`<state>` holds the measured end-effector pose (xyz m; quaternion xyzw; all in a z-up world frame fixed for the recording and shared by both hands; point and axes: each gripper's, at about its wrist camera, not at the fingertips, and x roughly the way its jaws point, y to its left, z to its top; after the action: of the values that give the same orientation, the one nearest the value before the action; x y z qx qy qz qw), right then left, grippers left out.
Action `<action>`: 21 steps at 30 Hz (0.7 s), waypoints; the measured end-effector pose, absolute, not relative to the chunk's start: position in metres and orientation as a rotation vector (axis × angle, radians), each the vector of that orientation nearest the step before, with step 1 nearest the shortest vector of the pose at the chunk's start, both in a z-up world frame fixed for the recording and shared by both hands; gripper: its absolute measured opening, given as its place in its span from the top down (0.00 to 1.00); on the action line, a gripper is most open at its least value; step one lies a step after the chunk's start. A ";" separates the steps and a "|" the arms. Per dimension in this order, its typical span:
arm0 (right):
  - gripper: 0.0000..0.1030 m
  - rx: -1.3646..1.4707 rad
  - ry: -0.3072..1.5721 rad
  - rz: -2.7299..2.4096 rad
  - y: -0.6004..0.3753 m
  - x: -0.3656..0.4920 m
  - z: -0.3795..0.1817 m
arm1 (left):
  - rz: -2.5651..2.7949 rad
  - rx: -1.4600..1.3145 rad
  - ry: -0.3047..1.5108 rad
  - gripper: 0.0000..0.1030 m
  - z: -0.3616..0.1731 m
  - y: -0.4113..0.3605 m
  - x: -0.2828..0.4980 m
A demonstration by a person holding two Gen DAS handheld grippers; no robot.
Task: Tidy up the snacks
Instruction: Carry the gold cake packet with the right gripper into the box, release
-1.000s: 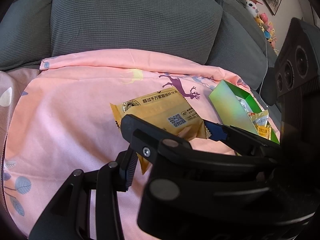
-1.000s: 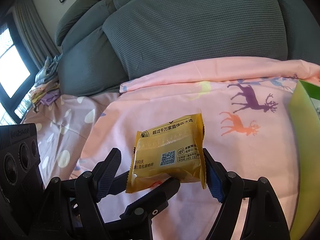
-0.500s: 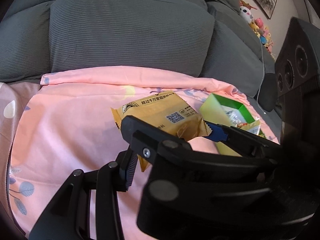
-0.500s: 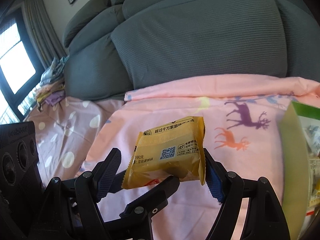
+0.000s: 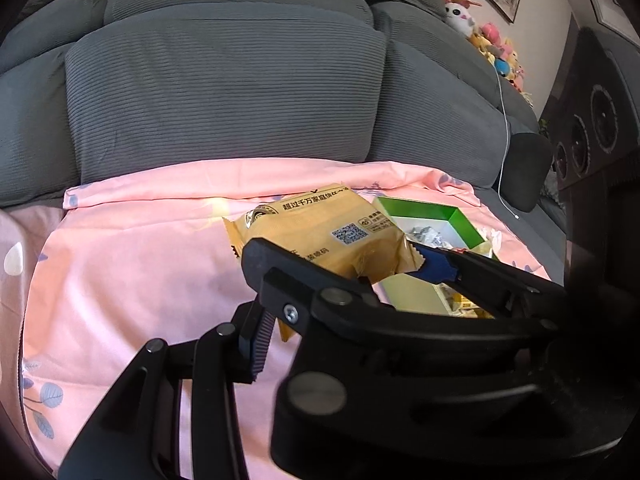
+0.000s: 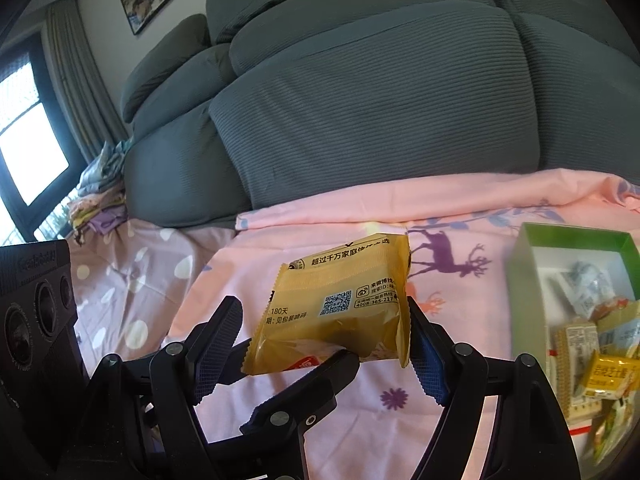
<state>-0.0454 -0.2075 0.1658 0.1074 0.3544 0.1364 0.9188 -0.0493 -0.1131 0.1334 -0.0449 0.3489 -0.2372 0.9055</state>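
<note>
A: The left gripper [image 6: 340, 358] pinches the yellow packet [image 6: 336, 296] by its lower edge, above the pink sheet [image 6: 320, 224]; the right gripper [image 6: 324, 320] stands wide around it, 1 pad clear.
B: Thin hold; it could swivel or slip, landing short of the green box [image 6: 524, 300].

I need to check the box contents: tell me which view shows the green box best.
The right wrist view: the green box lies open, with snack packets visible inside. In the left wrist view the yellow snack pack and a hand-held gripper cover much of it.
</note>
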 end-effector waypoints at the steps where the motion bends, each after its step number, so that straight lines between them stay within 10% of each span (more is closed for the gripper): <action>1: 0.22 0.226 0.731 0.278 -0.211 -0.046 0.167 | -0.492 -0.087 0.720 0.64 0.135 -0.116 -0.050; 21: 0.22 0.354 0.734 0.164 -0.283 -0.064 0.176 | -0.591 -0.017 0.716 0.64 0.148 -0.184 -0.049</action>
<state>-0.0643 -0.2825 0.1757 0.1722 0.3565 0.0798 0.9148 -0.0488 -0.1842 0.1479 -0.0081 0.3455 -0.2852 0.8940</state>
